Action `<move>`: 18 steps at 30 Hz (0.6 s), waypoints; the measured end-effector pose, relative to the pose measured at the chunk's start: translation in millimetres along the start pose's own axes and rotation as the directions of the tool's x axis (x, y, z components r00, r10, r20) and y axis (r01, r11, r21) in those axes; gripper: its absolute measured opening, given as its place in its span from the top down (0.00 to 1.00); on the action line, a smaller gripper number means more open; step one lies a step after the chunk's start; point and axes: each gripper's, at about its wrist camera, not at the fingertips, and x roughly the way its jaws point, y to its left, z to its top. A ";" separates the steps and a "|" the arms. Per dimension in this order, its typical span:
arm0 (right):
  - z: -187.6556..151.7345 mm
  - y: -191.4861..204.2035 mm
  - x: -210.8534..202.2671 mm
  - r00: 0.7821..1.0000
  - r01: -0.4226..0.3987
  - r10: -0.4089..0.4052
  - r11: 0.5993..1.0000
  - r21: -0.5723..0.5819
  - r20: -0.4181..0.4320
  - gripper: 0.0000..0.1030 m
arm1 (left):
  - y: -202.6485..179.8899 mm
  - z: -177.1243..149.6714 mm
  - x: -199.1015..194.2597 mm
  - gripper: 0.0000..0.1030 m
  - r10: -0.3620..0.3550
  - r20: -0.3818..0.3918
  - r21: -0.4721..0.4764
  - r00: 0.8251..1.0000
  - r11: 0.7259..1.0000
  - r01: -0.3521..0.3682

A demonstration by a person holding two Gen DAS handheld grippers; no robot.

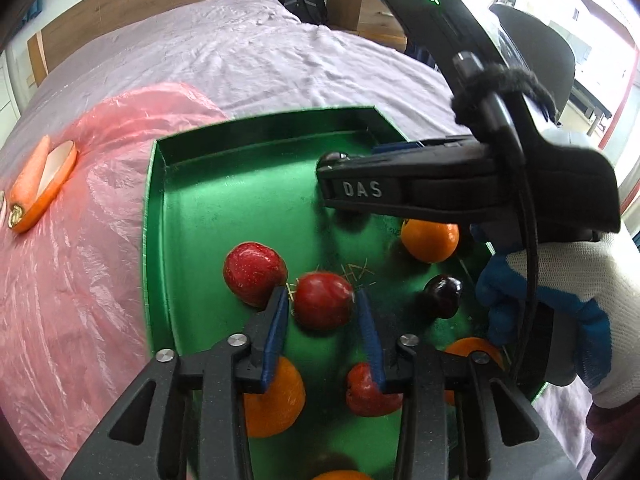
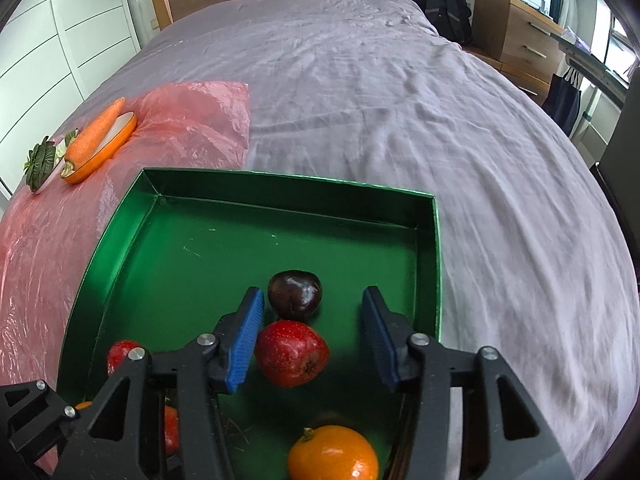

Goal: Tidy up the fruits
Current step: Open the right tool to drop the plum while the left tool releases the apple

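Observation:
A shiny green tray (image 1: 160, 184) lies on the bed and holds several fruits. My left gripper (image 1: 321, 293) stands slightly open around a small red fruit (image 1: 323, 300) that rests on the tray floor, with a thin gap at the left pad. A bigger red apple (image 1: 255, 274) lies just left of it. My right gripper (image 2: 313, 292) is wide open over the tray (image 2: 288, 178). A speckled red fruit (image 2: 292, 354) lies loose between its pads, and a dark plum (image 2: 295, 295) sits just beyond. An orange (image 2: 334, 456) lies near the bottom. In the left wrist view the right gripper (image 1: 326, 176) reaches in from the right, held by a gloved hand (image 1: 560, 300).
A pink plastic sheet (image 2: 192, 120) covers the bed left of the tray. On it a carrot (image 2: 94, 132) lies on an orange dish, with a leafy green (image 2: 40, 160) beside it. The purple bedsheet (image 2: 400, 100) stretches beyond. A backpack (image 2: 444, 4) and drawers (image 2: 516, 36) stand at the far right.

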 end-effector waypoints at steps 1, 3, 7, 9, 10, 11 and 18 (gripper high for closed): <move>-1.0 -0.6 -5.5 1.000 -0.001 0.001 1.000 0.001 0.007 0.05 | -0.3 -0.2 -6.5 0.66 0.005 0.015 0.006 1.000 1.000 -0.006; -3.3 -1.7 -19.2 1.000 -0.004 0.004 1.000 0.006 0.026 0.04 | 0.0 0.8 -20.4 0.64 0.005 0.036 0.004 0.999 1.000 -0.006; -11.7 -0.6 -51.5 0.998 0.006 -0.007 1.000 0.016 0.056 0.00 | 3.6 -3.6 -49.2 0.55 0.020 0.074 -0.012 0.997 1.000 -0.019; -17.7 2.3 -67.5 0.998 0.017 -0.017 1.000 0.009 0.064 0.00 | 6.2 -8.2 -64.8 0.55 0.020 0.084 -0.025 0.996 1.000 -0.018; -21.2 3.7 -75.8 0.997 0.016 -0.017 1.000 0.009 0.069 0.00 | 7.6 -10.9 -72.9 0.55 0.020 0.090 -0.030 0.996 0.999 -0.017; -25.2 5.2 -84.1 0.997 0.012 -0.013 1.000 0.012 0.073 0.00 | 9.9 -13.1 -79.8 0.55 0.025 0.095 -0.033 0.995 0.999 -0.022; -66.7 26.4 -135.7 0.996 -0.012 0.009 0.999 0.033 0.093 0.00 | 21.3 -48.3 -130.9 0.54 0.082 0.129 -0.061 0.988 0.995 -0.075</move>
